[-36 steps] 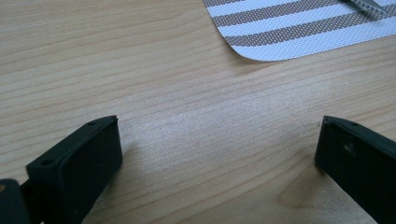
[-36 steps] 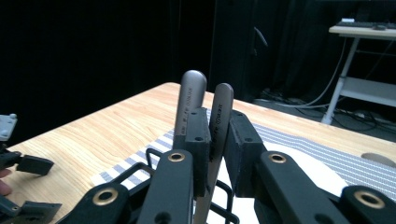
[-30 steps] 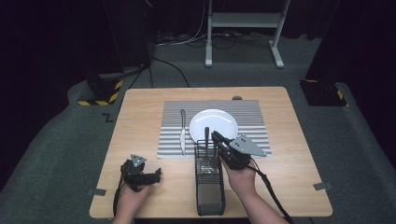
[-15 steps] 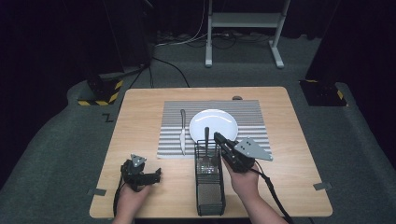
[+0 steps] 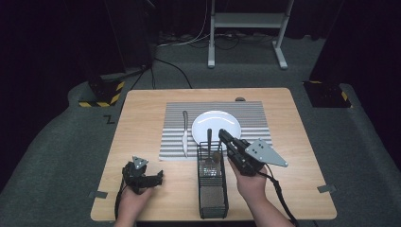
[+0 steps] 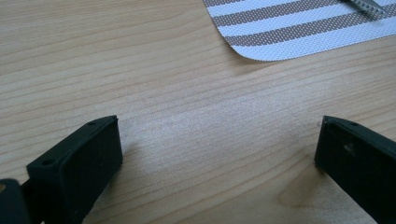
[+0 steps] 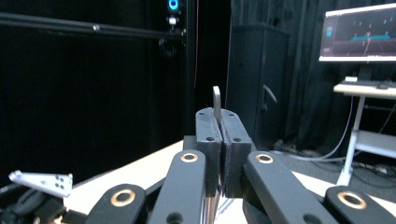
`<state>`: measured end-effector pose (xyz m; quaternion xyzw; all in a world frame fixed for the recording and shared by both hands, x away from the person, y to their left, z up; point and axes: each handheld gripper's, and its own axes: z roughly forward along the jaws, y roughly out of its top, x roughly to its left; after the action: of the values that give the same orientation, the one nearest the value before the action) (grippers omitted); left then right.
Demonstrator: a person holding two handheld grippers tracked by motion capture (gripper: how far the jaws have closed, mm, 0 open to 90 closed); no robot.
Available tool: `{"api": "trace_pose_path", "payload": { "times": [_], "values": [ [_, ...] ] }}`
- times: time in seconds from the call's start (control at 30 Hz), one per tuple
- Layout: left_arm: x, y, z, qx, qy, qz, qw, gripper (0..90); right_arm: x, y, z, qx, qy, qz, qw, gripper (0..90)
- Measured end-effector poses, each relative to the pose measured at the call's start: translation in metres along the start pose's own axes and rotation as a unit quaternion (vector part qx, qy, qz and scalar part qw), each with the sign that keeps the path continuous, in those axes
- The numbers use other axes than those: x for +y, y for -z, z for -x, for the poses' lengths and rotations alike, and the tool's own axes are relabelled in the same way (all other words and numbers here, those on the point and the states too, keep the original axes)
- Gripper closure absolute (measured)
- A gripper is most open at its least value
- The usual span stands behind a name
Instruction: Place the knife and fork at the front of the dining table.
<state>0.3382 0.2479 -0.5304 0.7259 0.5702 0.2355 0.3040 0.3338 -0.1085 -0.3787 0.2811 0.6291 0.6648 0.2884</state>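
Note:
My right gripper [image 5: 223,135] hovers over the far end of a black wire caddy [image 5: 213,195] and is shut on a thin metal utensil; what kind it is I cannot tell. In the right gripper view the utensil's handle tip [image 7: 216,97] sticks up between the closed pads of that gripper [image 7: 219,116]. A second, dark handle [image 5: 209,136] stands upright in the caddy beside it. My left gripper [image 5: 150,178] rests low at the front left of the table. In the left gripper view its jaws stand wide apart over bare wood [image 6: 219,149].
A white plate [image 5: 216,124] lies on a striped placemat [image 5: 257,118], with a knife [image 5: 185,133] to the plate's left. The wooden table [image 5: 137,123] stands on grey carpet. A metal stand [image 5: 246,21] rises behind it. A monitor [image 7: 358,32] glows at the right.
My right gripper has risen a little above the caddy, still closed on the utensil. The left gripper has stayed where it was.

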Motion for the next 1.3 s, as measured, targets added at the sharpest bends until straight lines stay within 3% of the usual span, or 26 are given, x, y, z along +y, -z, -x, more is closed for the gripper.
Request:
{"api": "trace_pose_path", "payload": {
  "times": [0.4, 0.67, 0.9, 1.3],
  "values": [
    [0.0, 0.0, 0.0, 0.001, 0.0, 0.0, 1.0, 0.8, 0.034, 0.021, -0.004, -0.001, 0.002, 0.066, 0.9978, 88.1],
    [0.0, 0.0, 0.0, 0.001, 0.001, 0.0, 1.0, 0.8, 0.05, 0.036, -0.006, -0.024, 0.037, 0.092, 0.9948, 88.1],
    [0.0, 0.0, 0.0, 0.001, 0.0, 0.0, 1.0, 0.7, 0.043, 0.047, 0.01, -0.054, 0.038, 0.083, 0.9944, 88.1],
    [0.0, 0.0, 0.0, 0.001, 0.0, 0.0, 1.0, 0.7, 0.006, 0.055, 0.055, -0.116, 0.033, 0.023, 0.9924, 88.2]
  ]
}}
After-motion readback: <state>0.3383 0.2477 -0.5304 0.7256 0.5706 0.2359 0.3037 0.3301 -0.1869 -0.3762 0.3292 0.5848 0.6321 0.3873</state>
